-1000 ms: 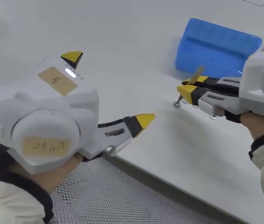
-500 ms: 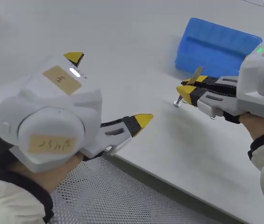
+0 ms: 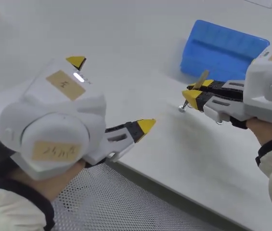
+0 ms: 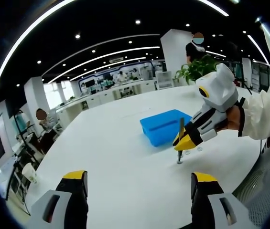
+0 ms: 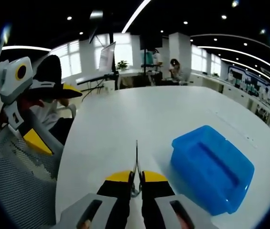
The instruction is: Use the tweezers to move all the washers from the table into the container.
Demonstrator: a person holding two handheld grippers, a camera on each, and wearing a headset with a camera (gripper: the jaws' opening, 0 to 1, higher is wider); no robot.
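1. Little has changed over the last second. The right tongs stay pressed together on the tweezers, whose tip remains down on the bench at the same spot.
2. That spot lies between the bench's near edge and the blue container, just off the container's near-left corner.
3. In the left gripper view, a couple of small washers lie on the bench right beside the tweezers' tip. They are too small to tell whether one is pinched.
4. The left tongs hang spread and empty above the bench's near edge, well apart from the work. They have only drifted slightly.
5. My reading is that the pick is still being settled. No washer has been lifted, so the carry to the container has not begun.
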